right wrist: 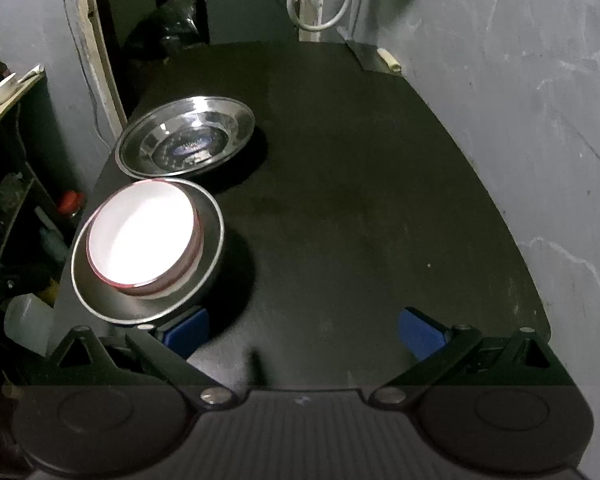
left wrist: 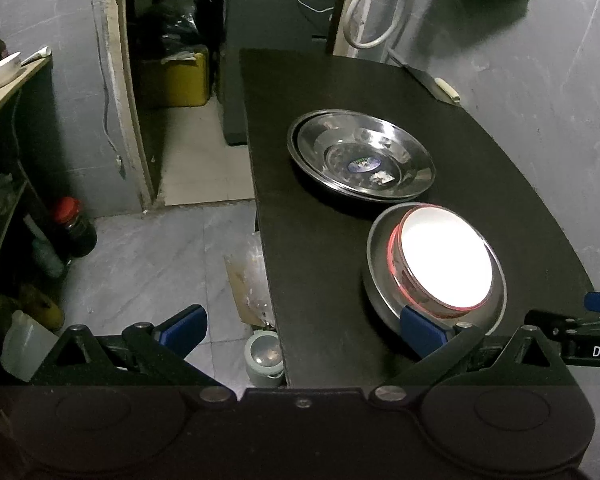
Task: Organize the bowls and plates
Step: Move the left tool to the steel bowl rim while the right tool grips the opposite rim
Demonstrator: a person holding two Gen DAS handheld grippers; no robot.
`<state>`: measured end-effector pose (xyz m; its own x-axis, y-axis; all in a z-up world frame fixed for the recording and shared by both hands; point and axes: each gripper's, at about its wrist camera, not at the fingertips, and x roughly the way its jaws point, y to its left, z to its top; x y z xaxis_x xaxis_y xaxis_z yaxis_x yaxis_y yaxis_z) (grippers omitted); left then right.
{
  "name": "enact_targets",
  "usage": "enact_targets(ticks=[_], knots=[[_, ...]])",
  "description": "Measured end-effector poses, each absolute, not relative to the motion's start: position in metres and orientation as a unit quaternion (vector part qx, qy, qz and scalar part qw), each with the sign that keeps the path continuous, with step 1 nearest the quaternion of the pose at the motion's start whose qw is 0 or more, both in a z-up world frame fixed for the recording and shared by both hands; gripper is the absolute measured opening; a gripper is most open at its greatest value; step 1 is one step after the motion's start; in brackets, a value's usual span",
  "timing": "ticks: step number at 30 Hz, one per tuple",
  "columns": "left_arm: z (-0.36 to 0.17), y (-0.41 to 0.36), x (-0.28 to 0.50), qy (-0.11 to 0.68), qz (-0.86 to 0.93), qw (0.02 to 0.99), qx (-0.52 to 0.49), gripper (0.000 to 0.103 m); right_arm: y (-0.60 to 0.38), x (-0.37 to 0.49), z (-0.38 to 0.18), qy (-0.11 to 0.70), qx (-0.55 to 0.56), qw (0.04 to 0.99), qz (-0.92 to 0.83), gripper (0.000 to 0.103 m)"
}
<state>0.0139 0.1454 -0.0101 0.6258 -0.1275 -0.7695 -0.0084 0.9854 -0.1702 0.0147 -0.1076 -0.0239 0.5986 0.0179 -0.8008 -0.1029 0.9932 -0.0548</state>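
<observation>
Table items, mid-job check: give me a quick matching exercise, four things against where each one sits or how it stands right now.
Things:
1. white bowl with red rim
2. stacked steel plates
3. cleaver
4. left tool

Places or states:
A. far end of the black table, by the wall
B. open, holding nothing, at the table's near left edge
C. nested inside a steel bowl
D. directly on the table, beyond the steel bowl

Pairs: 1-C, 2-D, 3-A, 4-B
</observation>
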Motion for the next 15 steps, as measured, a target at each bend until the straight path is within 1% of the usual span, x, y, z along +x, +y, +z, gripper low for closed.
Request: enact_targets(ticks=[4,10,15], knots=[[-0.013,0.146,0.016,0.437,-0.04,0.895,-0.083,0.102,-0.11,0.014,-0.028,0.457,-0.043,0.888,0.028,0.103],[-0.012,0.142,0.017,0.441,-0.051,0.892,-0.081,0.102,-0.121,0.009,-0.019,0.434,-0.02,0.9,0.025,0.103],[-0.011,0.137,0.02,0.442,-0.046,0.892,-0.081,0.102,-0.125,0.015,-0.019,0.437,-0.022,0.899,0.028,0.103]])
